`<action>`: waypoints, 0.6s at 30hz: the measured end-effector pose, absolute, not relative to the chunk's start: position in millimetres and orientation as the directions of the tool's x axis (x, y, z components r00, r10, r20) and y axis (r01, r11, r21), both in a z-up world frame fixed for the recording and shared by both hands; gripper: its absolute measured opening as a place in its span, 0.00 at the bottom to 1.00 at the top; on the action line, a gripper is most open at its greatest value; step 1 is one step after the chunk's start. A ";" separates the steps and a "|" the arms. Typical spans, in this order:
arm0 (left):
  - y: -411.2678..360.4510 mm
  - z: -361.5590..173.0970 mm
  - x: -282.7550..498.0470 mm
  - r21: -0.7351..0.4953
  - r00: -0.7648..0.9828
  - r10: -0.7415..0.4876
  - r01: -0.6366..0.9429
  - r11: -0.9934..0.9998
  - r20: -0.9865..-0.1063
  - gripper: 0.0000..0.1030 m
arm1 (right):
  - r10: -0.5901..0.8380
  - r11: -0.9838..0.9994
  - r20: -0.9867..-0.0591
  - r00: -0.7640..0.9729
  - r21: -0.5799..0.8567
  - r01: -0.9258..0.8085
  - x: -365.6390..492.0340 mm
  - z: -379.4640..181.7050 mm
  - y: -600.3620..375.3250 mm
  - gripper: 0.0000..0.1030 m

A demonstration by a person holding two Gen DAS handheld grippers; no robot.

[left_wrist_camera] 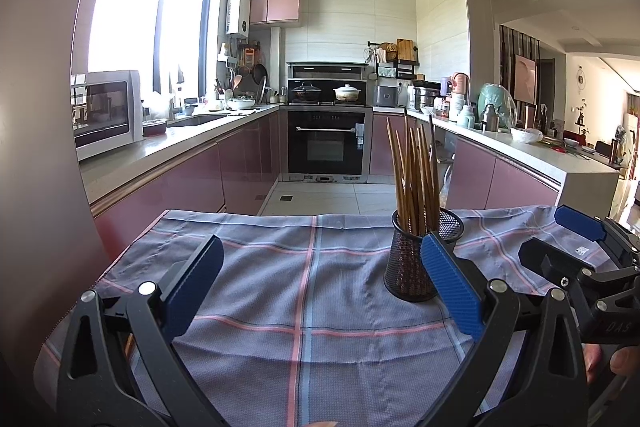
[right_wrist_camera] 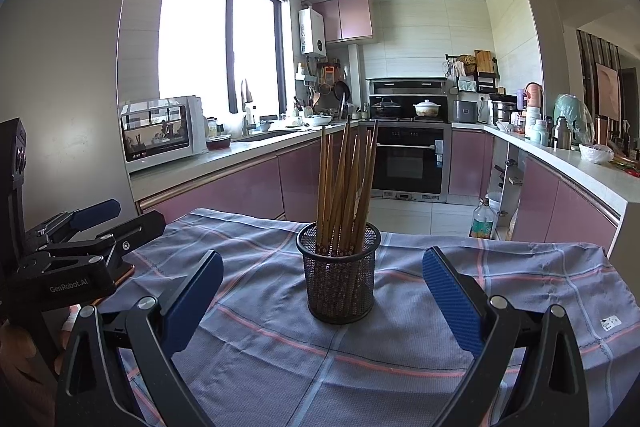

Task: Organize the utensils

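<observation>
A black mesh holder (right_wrist_camera: 340,279) stands upright on a blue-grey checked cloth (right_wrist_camera: 440,367), with several brown wooden chopsticks (right_wrist_camera: 346,187) standing in it. In the left wrist view the same holder (left_wrist_camera: 416,259) and chopsticks (left_wrist_camera: 416,179) sit right of centre, just beyond my right-hand fingertip. My left gripper (left_wrist_camera: 320,279) is open and empty over the cloth (left_wrist_camera: 300,307). My right gripper (right_wrist_camera: 322,291) is open too, its blue pads either side of the holder and a little short of it. The left gripper (right_wrist_camera: 96,223) also shows at the left edge of the right wrist view, the right gripper (left_wrist_camera: 560,235) at the right edge of the left wrist view.
The cloth covers a table whose far edge faces a kitchen floor. Pink cabinets and counters run along both sides, with a microwave (right_wrist_camera: 160,135) on the left and an oven (right_wrist_camera: 408,159) at the back. A bottle (right_wrist_camera: 482,219) stands on the floor at the right.
</observation>
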State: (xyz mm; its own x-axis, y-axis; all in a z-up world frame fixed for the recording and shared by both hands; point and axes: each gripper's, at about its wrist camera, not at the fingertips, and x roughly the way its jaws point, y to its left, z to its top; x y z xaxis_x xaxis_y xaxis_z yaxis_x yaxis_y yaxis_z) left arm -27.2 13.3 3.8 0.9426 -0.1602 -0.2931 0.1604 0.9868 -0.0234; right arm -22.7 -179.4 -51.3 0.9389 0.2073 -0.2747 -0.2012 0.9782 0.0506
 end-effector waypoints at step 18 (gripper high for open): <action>11.2 -1.9 -28.8 -0.027 0.940 -0.165 0.165 0.986 -0.299 0.95 | 0.207 0.978 -0.274 0.939 0.053 -0.200 -21.9 -53.2 -178.6 0.93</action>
State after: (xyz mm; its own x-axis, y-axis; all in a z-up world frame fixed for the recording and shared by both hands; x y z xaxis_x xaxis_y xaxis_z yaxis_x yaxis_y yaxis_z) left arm -28.8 11.2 -1.9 0.9400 -0.1653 -0.2985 0.1647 0.9860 -0.0274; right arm -21.9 -178.6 -53.2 0.9392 0.2069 -0.2741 -0.2000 0.9784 0.0533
